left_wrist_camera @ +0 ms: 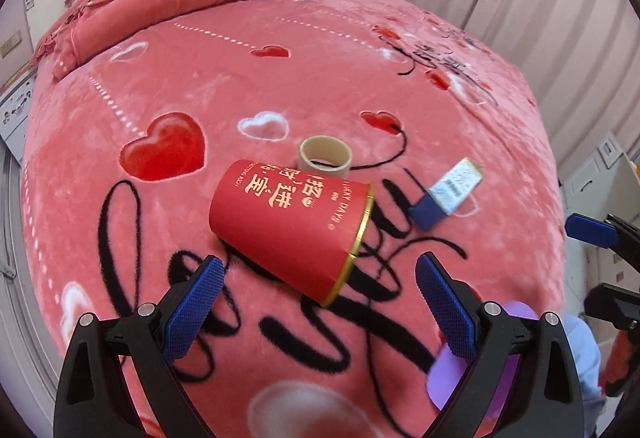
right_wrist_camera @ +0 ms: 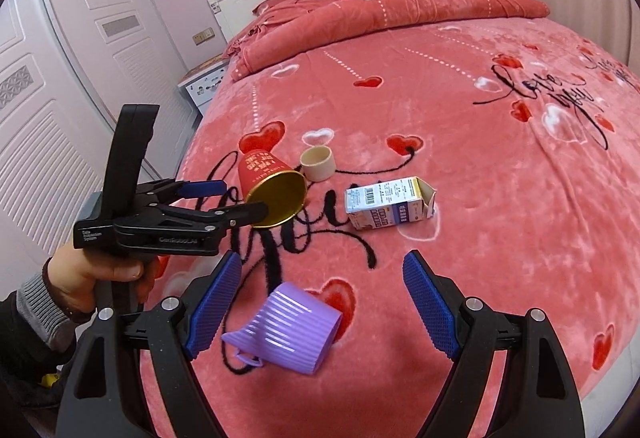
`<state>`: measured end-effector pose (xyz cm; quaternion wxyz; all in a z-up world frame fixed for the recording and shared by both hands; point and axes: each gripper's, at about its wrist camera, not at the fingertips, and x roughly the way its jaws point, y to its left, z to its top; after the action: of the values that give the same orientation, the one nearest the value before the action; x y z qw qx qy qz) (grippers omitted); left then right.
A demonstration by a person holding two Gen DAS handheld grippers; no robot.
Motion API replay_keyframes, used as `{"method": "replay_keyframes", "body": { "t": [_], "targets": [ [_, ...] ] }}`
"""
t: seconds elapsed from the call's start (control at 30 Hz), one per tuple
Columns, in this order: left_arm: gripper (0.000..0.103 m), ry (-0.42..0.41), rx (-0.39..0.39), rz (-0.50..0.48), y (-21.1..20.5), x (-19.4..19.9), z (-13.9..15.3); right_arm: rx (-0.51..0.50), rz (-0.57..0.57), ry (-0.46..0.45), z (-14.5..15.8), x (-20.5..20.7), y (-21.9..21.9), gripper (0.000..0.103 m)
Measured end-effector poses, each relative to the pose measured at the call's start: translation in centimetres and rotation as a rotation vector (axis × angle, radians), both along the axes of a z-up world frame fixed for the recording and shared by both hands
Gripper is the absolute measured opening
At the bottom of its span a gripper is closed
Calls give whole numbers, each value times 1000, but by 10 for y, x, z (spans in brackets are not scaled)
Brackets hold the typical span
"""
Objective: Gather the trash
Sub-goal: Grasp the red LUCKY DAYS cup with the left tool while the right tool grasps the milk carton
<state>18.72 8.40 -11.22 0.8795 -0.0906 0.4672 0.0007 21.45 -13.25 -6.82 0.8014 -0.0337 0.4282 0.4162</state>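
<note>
- The pink heart-print bedspread [right_wrist_camera: 460, 126] is filling most of both views, with the trash lying scattered across the lower middle of each frame
- The left gripper [left_wrist_camera: 318, 272] is sitting released, its blue pads spread wide on either side of the red paper cup [left_wrist_camera: 292, 226] at frame centre; in the right wrist view the same tool [right_wrist_camera: 236, 202] is reaching in from the left edge with one finger crossing the cup's gold mouth, though whether it is touching I cannot tell
- The right gripper [right_wrist_camera: 322, 298] is also standing unclenched, hovering over the purple ribbed cup [right_wrist_camera: 292, 330] at lower centre, holding nothing
- Judging by this, the step in hand is the approach to a first pick, with nothing gathered yet; the next move is calling for the left fingers to settle around the red cup's wall and squeeze gently, since thin paper is likely to buckle
- The red cup is lying on its side, tilted, gold-rimmed and gold-lined, printed with gold characters
- The small carton [right_wrist_camera: 390, 208] is lying flat to the right of centre, its top torn open
- The cardboard tape core [right_wrist_camera: 317, 164] is standing on its rim just beyond the red cup, smallest of all
</note>
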Motion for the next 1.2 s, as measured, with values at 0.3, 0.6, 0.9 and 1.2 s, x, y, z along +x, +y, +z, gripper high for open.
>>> {"method": "replay_keyframes", "body": {
  "t": [0.3,0.6,0.9,1.2],
  "targets": [
    [73,30,22,-14,7,9,-11,0,-8,24,-13,14,4,82],
    [20,23,37,-40,31,-1,-6,-14,-9,32,-21,19,10,82],
    [5,4,18,-174,27,1,4,-41,-34,25,-32,34,15,82],
    [5,-11,10,-250,12,13,9,-99,-73,-7,-48,60,27,95]
  ]
}}
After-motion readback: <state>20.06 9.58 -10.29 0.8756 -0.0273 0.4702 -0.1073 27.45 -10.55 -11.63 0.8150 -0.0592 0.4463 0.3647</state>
